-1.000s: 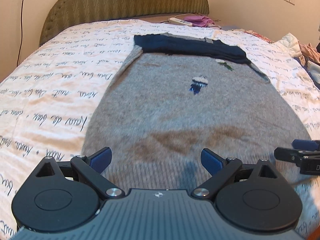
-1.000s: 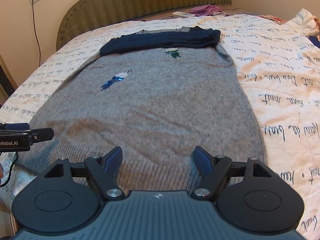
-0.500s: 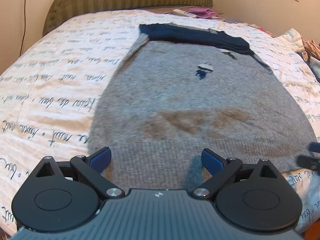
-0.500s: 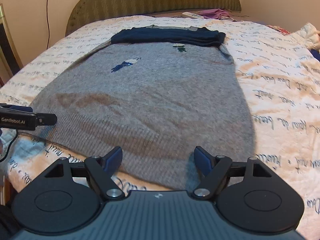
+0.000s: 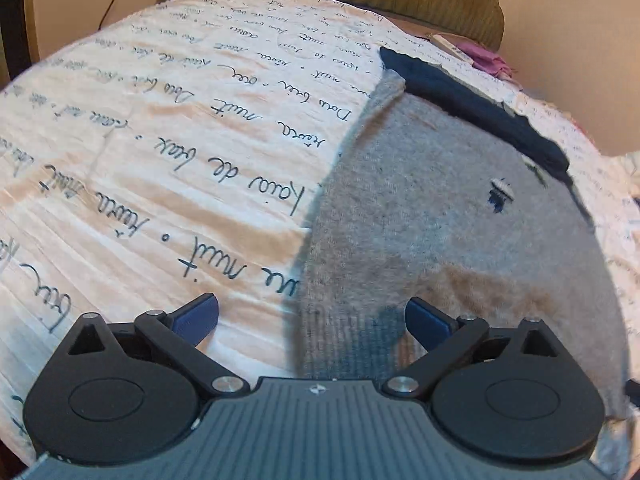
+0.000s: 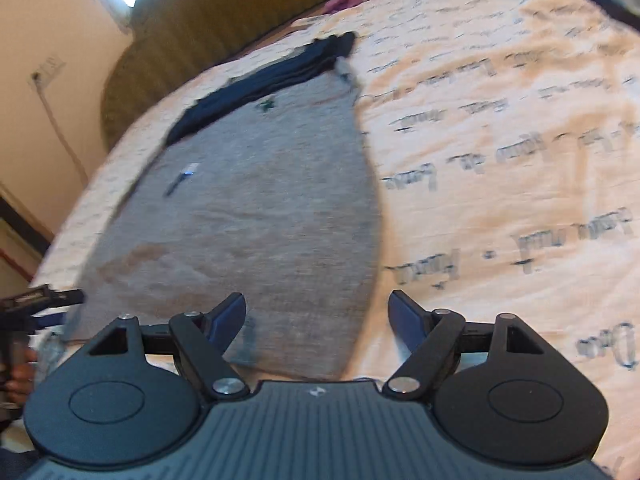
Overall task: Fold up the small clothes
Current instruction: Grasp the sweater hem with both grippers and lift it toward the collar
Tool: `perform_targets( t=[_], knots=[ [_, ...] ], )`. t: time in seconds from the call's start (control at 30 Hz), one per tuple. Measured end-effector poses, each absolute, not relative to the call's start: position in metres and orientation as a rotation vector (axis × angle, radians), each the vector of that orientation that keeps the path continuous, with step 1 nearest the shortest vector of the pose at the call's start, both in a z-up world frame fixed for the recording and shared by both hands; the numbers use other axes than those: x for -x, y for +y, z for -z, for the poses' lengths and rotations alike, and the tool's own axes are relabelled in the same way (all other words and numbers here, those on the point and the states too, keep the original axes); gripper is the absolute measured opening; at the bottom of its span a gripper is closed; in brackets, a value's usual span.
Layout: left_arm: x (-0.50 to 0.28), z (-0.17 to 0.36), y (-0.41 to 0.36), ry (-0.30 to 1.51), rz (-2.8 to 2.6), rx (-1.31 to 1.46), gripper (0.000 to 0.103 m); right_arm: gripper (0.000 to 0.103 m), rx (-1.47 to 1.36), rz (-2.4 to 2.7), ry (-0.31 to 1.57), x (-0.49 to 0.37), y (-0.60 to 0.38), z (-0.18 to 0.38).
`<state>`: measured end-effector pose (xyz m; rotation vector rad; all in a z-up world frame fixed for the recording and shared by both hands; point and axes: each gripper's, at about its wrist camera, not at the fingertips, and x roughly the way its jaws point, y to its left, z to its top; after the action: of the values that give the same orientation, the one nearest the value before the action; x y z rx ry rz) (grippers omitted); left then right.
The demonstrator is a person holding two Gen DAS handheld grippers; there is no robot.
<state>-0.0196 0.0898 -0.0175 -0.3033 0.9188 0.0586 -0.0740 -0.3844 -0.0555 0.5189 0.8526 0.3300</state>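
the grey sweater (image 5: 460, 248) lies flat on the bed (image 5: 160, 168), long axis running from the near edge toward the headboard (image 6: 224, 12), navy sleeves (image 5: 476, 104) folded across its far end. my left claw (image 5: 312, 316) hangs spread over its near left hem corner, my right claw (image 6: 316, 312) spread over the near right corner; each is nearest its own side. no containers in sight.

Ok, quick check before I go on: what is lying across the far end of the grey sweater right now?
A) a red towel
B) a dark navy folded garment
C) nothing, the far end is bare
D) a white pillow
B: a dark navy garment lies in a band across the far end of the grey sweater, and the right wrist view shows the same dark band there.
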Motion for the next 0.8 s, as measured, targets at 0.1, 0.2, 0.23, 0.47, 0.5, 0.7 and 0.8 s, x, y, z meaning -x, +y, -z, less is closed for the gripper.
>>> perform_targets(
  t=[0.1, 0.2, 0.23, 0.47, 0.5, 0.7, 0.8],
  knots=[
    [0.02, 0.016, 0.1, 0.911, 0.022, 0.429, 0.101, 0.045, -0.536, -0.382, 0.899, 0.065, -0.38, 0.059],
    [0.018, 0.017, 0.111, 0.92, 0.075, 0.505, 0.101, 0.045, -0.536, -0.426, 0.915, 0.062, -0.378, 0.059],
    [0.017, 0.019, 0.115, 0.922, 0.084, 0.526, 0.1, 0.045, -0.545, -0.435, 0.921, 0.061, -0.378, 0.059],
    [0.003, 0.021, 0.134, 0.952, 0.131, 0.624, 0.098, 0.044, -0.674, -0.408, 0.927, 0.054, -0.408, 0.067],
    [0.001, 0.022, 0.132, 0.96, 0.161, 0.634, 0.098, 0.045, -0.7, -0.424, 0.946, 0.05, -0.409, 0.071],
    [0.001, 0.027, 0.118, 1.007, 0.298, 0.639, 0.092, 0.046, -0.819, -0.531, 0.994, 0.046, -0.412, 0.084],
    [0.001, 0.03, 0.119, 1.023, 0.31, 0.637, 0.081, 0.044, -0.882, -0.564, 1.003, 0.049, -0.417, 0.092]
  ],
)
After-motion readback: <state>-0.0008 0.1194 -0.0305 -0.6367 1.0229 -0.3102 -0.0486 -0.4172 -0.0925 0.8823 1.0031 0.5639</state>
